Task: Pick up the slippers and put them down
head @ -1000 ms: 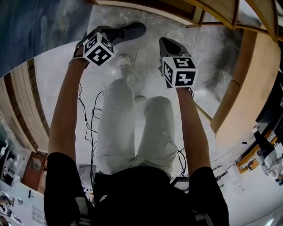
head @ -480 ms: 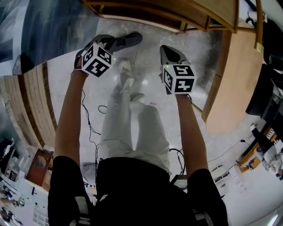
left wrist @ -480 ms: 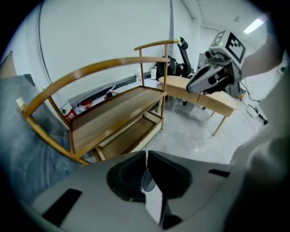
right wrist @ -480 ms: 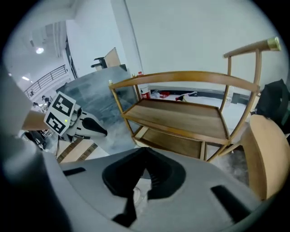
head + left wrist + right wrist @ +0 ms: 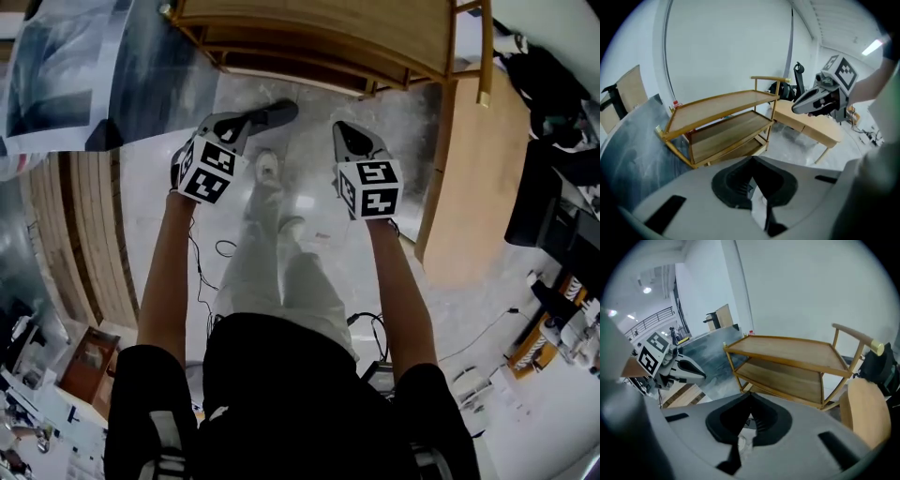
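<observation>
The left gripper is held above the grey floor, left of the right gripper, with both pointed down and away from the person. In the left gripper view, the jaws have just been closing and their tips now meet with nothing between them. In the right gripper view, the jaws are likewise pressed together and empty. The slippers cannot be located in any view. A black-and-white square pattern is carried on each face of the left marker cube and the right marker cube; these patterns are the only markings that can be made out. A wooden shelf rack stands at the far side. A wooden table stands to the right. A white shoe is seen on the floor between the grippers.
</observation>
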Demonstrator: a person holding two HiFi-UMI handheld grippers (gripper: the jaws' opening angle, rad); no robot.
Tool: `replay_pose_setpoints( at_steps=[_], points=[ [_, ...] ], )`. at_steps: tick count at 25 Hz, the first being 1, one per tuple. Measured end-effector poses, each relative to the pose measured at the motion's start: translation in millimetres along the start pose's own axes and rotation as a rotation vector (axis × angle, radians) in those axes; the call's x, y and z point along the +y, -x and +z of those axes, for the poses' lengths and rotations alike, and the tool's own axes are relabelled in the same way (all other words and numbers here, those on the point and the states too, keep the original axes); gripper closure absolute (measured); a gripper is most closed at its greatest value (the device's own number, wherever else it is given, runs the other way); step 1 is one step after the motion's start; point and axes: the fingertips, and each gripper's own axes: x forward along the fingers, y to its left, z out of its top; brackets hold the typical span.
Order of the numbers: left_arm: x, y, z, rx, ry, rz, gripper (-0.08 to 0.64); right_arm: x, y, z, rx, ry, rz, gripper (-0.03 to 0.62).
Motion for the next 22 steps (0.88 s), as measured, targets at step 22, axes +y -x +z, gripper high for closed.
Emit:
replay_pose_setpoints(
  at_steps=[22],
  points=[
    [-53.1,171.6,123.0,-0.377,0.170,0.099,0.554,50.0,167.8,114.6,-0.287,0.048,-0.031,0.592]
  ],
)
